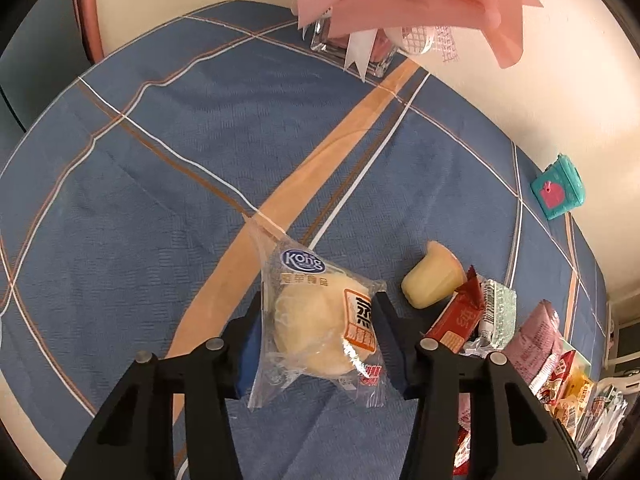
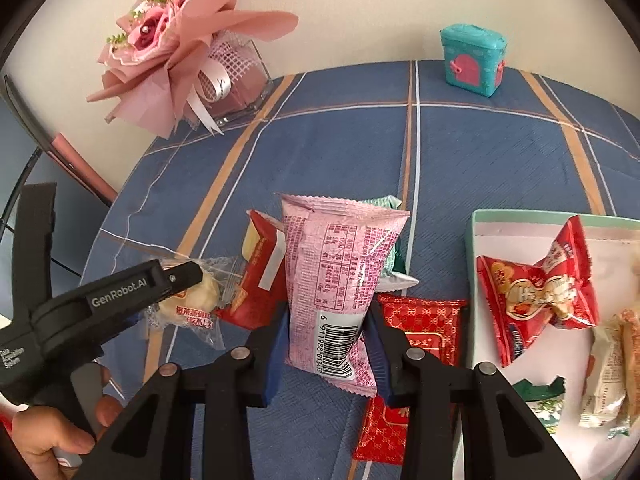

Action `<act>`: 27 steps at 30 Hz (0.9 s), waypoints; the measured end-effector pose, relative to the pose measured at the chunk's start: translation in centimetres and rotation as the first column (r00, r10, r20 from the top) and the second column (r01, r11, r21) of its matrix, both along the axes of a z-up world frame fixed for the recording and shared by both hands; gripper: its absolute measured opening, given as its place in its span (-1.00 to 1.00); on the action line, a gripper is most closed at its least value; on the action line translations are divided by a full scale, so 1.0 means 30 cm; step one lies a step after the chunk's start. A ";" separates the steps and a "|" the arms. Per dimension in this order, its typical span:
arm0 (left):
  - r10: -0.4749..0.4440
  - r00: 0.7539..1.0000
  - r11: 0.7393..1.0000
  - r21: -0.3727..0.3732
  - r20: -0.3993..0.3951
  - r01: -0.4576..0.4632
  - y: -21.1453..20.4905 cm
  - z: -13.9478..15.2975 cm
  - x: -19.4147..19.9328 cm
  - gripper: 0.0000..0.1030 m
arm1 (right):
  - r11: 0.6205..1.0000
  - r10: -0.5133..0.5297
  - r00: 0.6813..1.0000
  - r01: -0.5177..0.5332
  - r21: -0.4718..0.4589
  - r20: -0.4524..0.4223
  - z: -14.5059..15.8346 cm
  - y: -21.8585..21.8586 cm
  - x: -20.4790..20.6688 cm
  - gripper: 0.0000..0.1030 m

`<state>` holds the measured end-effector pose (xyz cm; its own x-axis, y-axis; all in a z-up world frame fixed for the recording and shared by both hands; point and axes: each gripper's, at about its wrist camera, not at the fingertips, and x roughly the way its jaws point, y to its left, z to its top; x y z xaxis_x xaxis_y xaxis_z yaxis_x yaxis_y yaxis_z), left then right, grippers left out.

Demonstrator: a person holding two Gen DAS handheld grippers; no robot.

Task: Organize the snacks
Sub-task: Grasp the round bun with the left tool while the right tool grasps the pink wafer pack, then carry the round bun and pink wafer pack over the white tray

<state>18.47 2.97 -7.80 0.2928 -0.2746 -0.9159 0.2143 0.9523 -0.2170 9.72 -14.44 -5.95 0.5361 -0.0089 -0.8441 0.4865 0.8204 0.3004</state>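
My left gripper (image 1: 318,308) is shut on a clear-wrapped steamed cake (image 1: 316,328) and holds it over the blue plaid tablecloth (image 1: 160,152); the same gripper and cake (image 2: 192,292) show at the left of the right wrist view. My right gripper (image 2: 326,320) is shut on a pink snack packet (image 2: 340,272), held upright above other snacks. A pale green tray (image 2: 476,240) with a white floor lies to the right and holds a red candy-style packet (image 2: 540,288) and several pale wrapped bars (image 2: 608,380).
A yellow jelly cup (image 1: 432,276), red packets (image 2: 424,320) and a green-white packet (image 1: 496,308) lie loose on the cloth. A pink paper bouquet in a glass box (image 2: 180,52) stands at the back left. A teal toy box (image 2: 472,60) stands at the back.
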 end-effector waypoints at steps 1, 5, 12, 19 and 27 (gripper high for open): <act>-0.001 1.000 1.000 -0.004 0.004 0.001 -0.001 0.008 -0.005 0.01 | 1.000 -0.001 1.000 0.001 -0.001 0.003 0.010 -0.005 -0.009 -0.24; 0.006 0.999 1.000 -0.012 0.031 -0.005 0.005 0.050 -0.020 0.01 | 1.000 -0.007 1.000 0.007 0.003 0.014 0.042 -0.008 -0.033 -0.24; 0.027 0.995 0.998 -0.061 0.097 -0.021 0.034 0.157 -0.063 0.01 | 1.000 -0.017 1.000 0.017 -0.007 0.007 0.096 -0.011 -0.061 -0.24; 0.017 0.991 0.996 -0.089 0.130 -0.005 0.013 0.227 -0.112 0.01 | 1.000 -0.021 1.000 0.021 -0.017 0.005 0.146 -0.016 -0.109 -0.24; -0.023 0.989 0.995 -0.095 0.145 0.037 -0.053 0.261 -0.183 0.01 | 0.999 -0.020 1.000 0.020 -0.032 -0.014 0.188 -0.029 -0.168 -0.24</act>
<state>12.99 1.38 0.02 0.4098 -0.3708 -0.8334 0.2780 0.9209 -0.2731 4.68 -15.32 -0.33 0.5236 -0.0464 -0.8507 0.5071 0.8193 0.2674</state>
